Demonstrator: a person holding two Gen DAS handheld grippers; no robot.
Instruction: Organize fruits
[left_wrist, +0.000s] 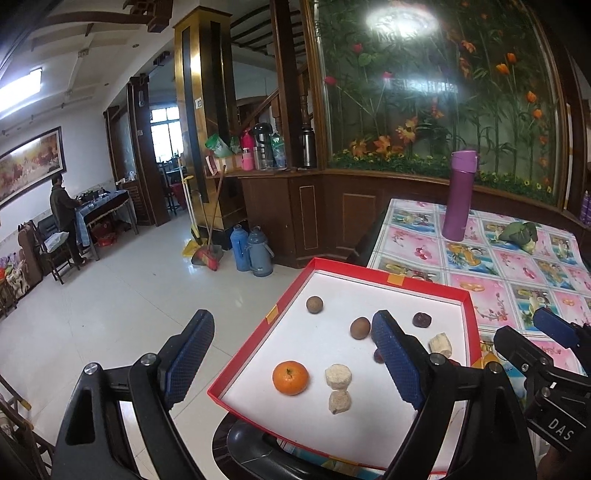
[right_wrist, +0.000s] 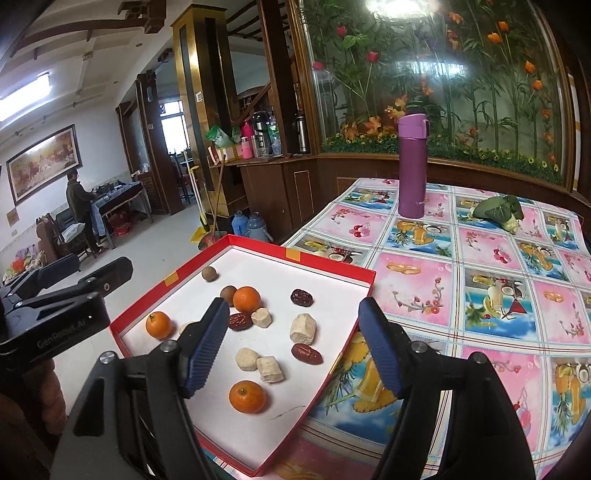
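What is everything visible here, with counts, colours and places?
Box lid: 1, red, white inside, table corner.
Oranges: 3, orange, in lid.
Red dates: 3, dark red, in lid.
Longans: 2, brown, lid's far side.
Pale chunks: at least 4, beige, mid lid.
Flask: 1, purple, upright on table.
Leaf bundle: 1, green, far table.
Tablecloth: 1, pink-blue fruit print.
Left tool: open, empty.
Right tool: open, empty.

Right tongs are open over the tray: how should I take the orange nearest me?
Grip the round orange citrus fruit across its widest middle, coming straight down from above with the right tongs. It sits alone on the white floor of the red-rimmed tray, with the beige chunks behind it, so close the fingers left and right.
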